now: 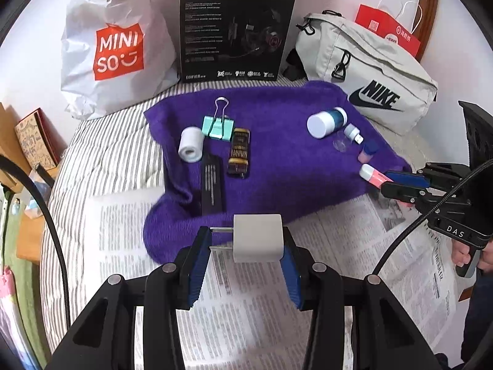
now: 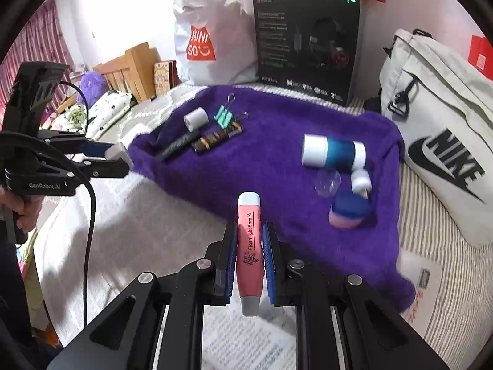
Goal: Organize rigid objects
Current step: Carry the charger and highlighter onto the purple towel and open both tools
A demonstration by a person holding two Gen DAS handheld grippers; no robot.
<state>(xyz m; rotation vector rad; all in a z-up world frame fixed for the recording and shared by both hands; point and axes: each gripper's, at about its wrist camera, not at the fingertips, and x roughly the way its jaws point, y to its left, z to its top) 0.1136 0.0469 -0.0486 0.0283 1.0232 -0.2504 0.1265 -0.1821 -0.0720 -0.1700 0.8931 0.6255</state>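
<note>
Left wrist view: the left gripper [image 1: 245, 245] is clamped on a white plug adapter [image 1: 257, 238], held above the near edge of the purple towel [image 1: 277, 160]. The right gripper [image 2: 249, 246] is clamped on a pink earpick [image 2: 249, 246] over the towel's front edge. To set each down well, I would carry both level, place them in free patches clear of the binder clip [image 1: 218, 122] and the blue bottle [image 1: 326, 121], then release only once they rest.
</note>
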